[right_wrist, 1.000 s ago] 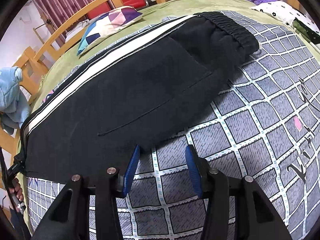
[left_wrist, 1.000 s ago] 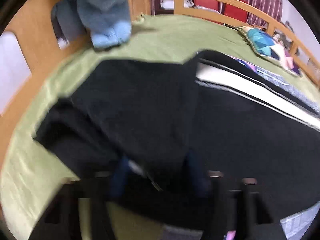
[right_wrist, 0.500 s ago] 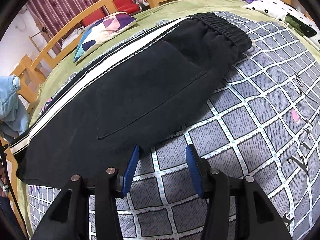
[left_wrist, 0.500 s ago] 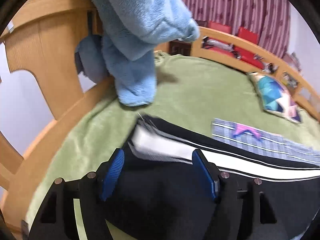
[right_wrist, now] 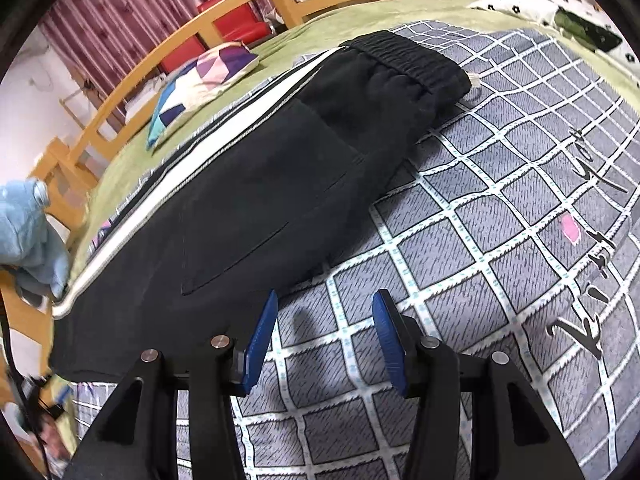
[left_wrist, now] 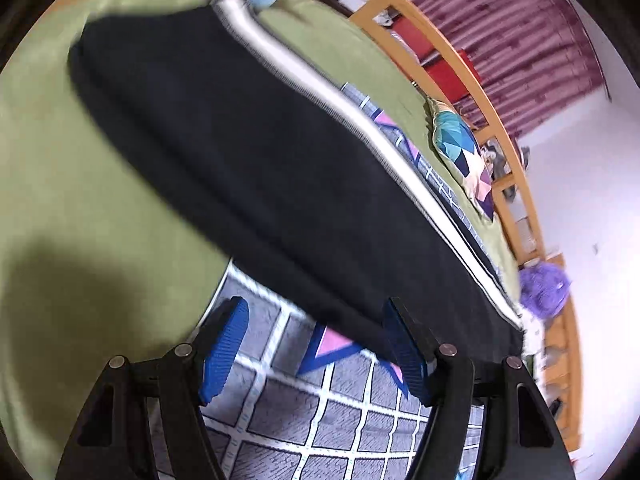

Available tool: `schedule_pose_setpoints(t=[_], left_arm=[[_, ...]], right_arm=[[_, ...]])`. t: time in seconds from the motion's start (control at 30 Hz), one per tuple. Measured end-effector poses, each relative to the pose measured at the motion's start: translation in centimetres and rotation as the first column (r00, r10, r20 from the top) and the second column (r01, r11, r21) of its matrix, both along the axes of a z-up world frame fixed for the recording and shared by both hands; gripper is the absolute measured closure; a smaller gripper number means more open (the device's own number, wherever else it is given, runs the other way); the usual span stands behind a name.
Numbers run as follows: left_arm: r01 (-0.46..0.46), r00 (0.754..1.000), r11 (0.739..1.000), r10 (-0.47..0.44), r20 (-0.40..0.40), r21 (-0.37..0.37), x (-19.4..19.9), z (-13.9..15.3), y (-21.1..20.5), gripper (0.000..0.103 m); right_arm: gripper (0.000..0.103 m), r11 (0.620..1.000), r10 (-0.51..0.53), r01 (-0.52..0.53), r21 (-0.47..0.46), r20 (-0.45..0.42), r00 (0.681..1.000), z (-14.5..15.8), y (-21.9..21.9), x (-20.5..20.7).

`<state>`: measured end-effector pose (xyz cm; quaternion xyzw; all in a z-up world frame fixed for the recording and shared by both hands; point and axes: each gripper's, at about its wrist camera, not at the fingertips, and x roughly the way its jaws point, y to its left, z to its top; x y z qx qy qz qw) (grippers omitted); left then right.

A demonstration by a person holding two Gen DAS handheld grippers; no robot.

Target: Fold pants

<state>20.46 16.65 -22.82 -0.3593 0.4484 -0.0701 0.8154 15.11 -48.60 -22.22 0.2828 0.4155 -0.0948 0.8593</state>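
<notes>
Black pants (left_wrist: 260, 160) with a white side stripe (left_wrist: 320, 88) lie flat and doubled lengthwise across the bed. In the right wrist view the pants (right_wrist: 260, 200) run from the elastic waistband (right_wrist: 408, 56) at the upper right to the leg ends at the lower left. My left gripper (left_wrist: 316, 308) is open over the checked blanket at the pants' near edge. Its right fingertip overlaps that edge, and nothing is pinched. My right gripper (right_wrist: 326, 298) is open just off the pants' near edge, above the blanket, with nothing between its blue pads.
A grey checked blanket (right_wrist: 500, 200) covers the green sheet (left_wrist: 80, 200). A patterned cushion (right_wrist: 200, 84) lies behind the pants by the wooden rail (right_wrist: 180, 36). A light blue plush (right_wrist: 28, 232) hangs at the leg end, and a purple plush (left_wrist: 544, 288) sits near the waistband end.
My left gripper was shut on bunched black fabric, then let it go and opened. It has since swung round and rolled to face along the flat pants. The right gripper barely shifted.
</notes>
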Motion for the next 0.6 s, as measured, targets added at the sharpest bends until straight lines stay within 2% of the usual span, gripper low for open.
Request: schedule_pose_setpoints(t=[0.1, 0.3, 0.43, 0.53, 0.57, 0.6], left_arm=[[-0.033, 0.999, 0.999, 0.034, 0.028, -0.035, 0.3, -0.6, 0.3, 0.036], [-0.069, 0.997, 0.997, 0.071, 0.042, -0.034, 3.4, -0.8, 0.8, 0.038], [-0.109, 0.994, 0.994, 0.109, 0.028, -0.008, 5.3, -0.9, 1.6, 0.047], [-0.133, 0.991, 0.991, 0.133, 0.004, 0.015, 6.9, -1.1, 2.0, 0.059], [-0.142, 0.99, 0.989, 0.143, -0.003, 0.03, 7.3, -1.1, 2.0, 0.066], [-0.151, 0.988, 0.987, 0.153, -0.022, 0.055, 7.8, -1.0, 2.0, 0.072]], right_arm=[[0.052, 0.998, -0.01, 0.008, 0.063, 0.026, 1.0, -0.6, -1.4, 0.6], [0.051, 0.981, -0.052, 0.032, 0.192, 0.098, 0.994, -1.6, -3.9, 3.1], [0.051, 0.969, -0.062, 0.032, 0.243, 0.116, 0.991, -2.3, -5.5, 6.2], [0.05, 0.962, -0.094, 0.058, 0.268, 0.125, 0.988, -2.9, -6.3, 8.7], [0.051, 0.962, -0.101, 0.065, 0.266, 0.124, 0.987, -2.9, -6.3, 9.4], [0.066, 0.964, -0.11, 0.077, 0.254, 0.119, 0.987, -2.9, -6.2, 10.1]])
